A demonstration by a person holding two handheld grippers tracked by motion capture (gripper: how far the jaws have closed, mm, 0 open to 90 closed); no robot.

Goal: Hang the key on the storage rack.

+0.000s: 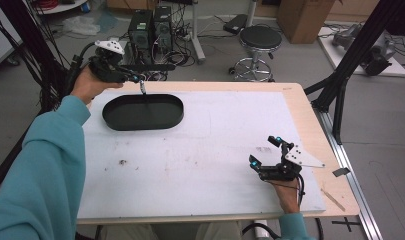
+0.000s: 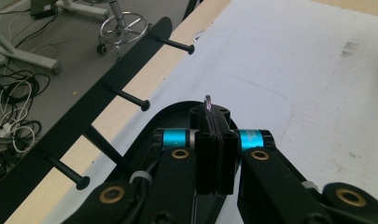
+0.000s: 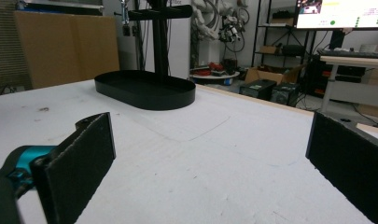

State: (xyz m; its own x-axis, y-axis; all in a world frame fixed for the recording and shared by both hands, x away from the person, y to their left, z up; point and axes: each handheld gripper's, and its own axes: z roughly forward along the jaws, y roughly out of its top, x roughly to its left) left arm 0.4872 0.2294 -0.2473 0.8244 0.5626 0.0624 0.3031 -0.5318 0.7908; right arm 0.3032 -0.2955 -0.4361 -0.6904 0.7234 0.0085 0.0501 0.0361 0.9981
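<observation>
Pinching a small thin clear piece [image 2: 208,103] between closed jaws, left gripper [image 1: 138,78] hangs over the far-left black oval metal tray [image 1: 143,122], beside the black pegged crossbar [image 2: 91,105]. Right gripper [image 1: 266,153] rests near-right on the white table sheet [image 1: 205,150], jaws wide apart, nothing between.

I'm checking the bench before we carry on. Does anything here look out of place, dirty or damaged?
Little stands out. The white mat has scattered dark specks, clearest at its left part, and a smudge near the right tool. The black oval tray with its peg stand sits upright. The left tool pinches a small thin thing, too small to identify.
</observation>
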